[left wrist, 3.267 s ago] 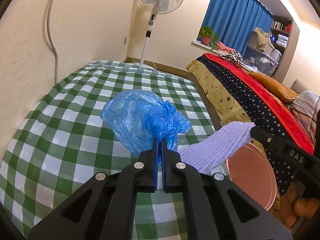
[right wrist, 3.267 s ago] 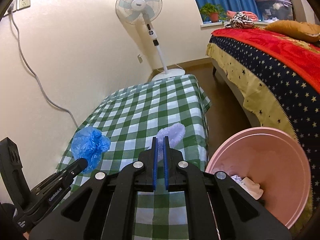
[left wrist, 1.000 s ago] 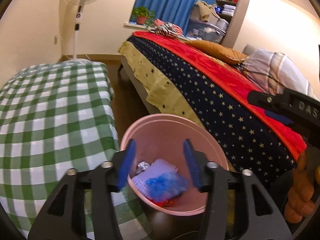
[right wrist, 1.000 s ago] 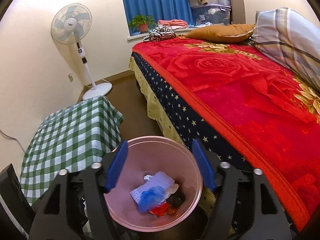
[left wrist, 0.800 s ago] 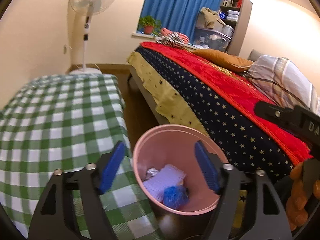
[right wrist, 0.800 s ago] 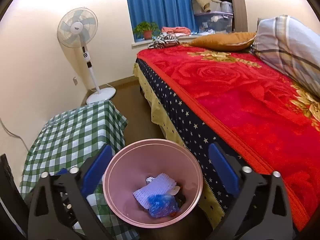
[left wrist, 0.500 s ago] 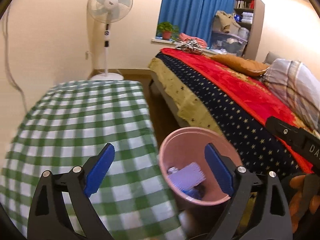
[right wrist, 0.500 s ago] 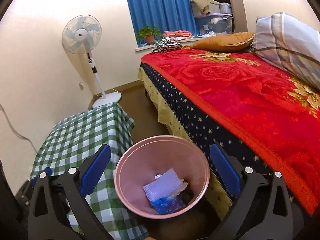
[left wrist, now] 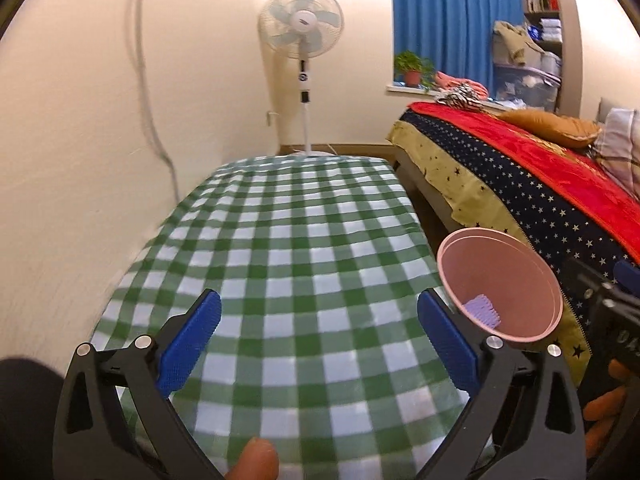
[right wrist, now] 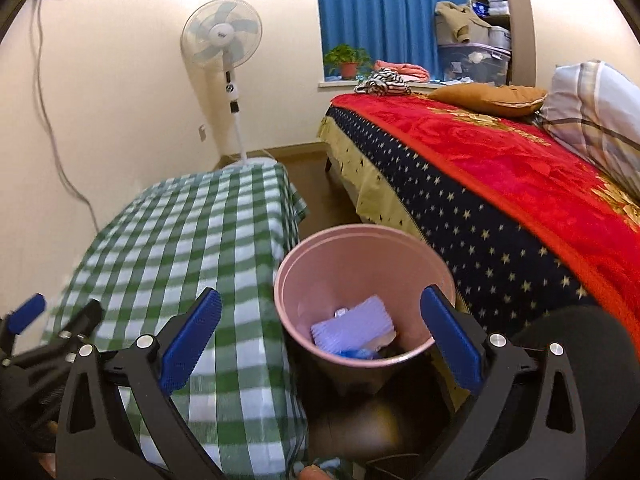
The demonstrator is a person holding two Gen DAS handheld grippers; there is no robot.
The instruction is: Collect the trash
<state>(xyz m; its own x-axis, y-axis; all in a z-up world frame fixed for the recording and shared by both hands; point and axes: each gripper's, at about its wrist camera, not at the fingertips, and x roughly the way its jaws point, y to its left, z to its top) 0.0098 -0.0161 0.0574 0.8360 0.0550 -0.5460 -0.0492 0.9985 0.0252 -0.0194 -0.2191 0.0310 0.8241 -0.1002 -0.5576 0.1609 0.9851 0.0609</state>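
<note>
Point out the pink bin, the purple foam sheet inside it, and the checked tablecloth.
pink bin [right wrist: 360, 240]: right wrist view, far rim.
purple foam sheet [right wrist: 352, 326]: right wrist view, its ribbed face inside the bin.
checked tablecloth [left wrist: 288, 264]: left wrist view, middle of the top.

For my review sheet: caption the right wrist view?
Open right gripper above pink bin holding foam sheet and blue bag.

One pink bin [right wrist: 362, 256] holds one lilac foam sheet [right wrist: 352, 326] and one blue bag [right wrist: 356, 354]. One checked bench [left wrist: 280, 264], one fan [left wrist: 301, 24], one bed [right wrist: 500, 168], two pillows.
</note>
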